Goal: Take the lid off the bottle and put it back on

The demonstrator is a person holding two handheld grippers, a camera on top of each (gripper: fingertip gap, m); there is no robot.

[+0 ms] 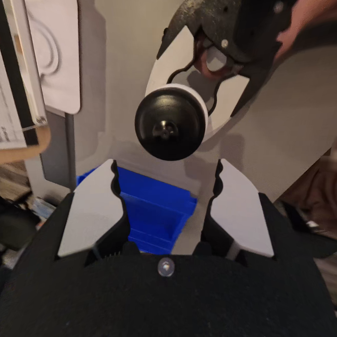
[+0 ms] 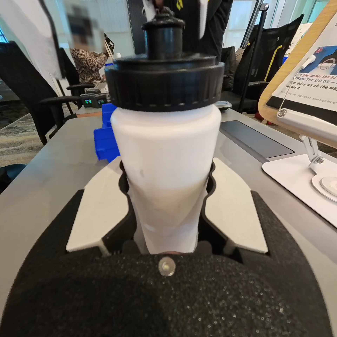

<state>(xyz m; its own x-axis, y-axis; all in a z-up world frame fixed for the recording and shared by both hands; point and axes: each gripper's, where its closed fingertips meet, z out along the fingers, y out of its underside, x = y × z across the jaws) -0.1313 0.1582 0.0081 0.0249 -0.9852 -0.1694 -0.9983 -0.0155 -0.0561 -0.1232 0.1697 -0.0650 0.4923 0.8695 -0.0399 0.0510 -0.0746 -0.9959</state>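
The right tongs (image 2: 166,175) are clamping the white bottle (image 2: 166,155) above the grey bench (image 2: 54,173), its base lying hidden behind them. The black lid (image 2: 164,85) is sitting on the bottle, motion-blurred. The left tongs (image 1: 166,175) are standing wide and empty just short of the lid, and a printed sheet (image 2: 313,76) at the right edge is running out of frame.

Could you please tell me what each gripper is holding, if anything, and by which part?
The right gripper clamps the white bottle by its lower body; the left gripper is open and holds nothing.

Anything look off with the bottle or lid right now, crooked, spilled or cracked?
Nothing stands out. The black lid sits level on the white bottle, which the right gripper clamps upright. No spill shows on the table.
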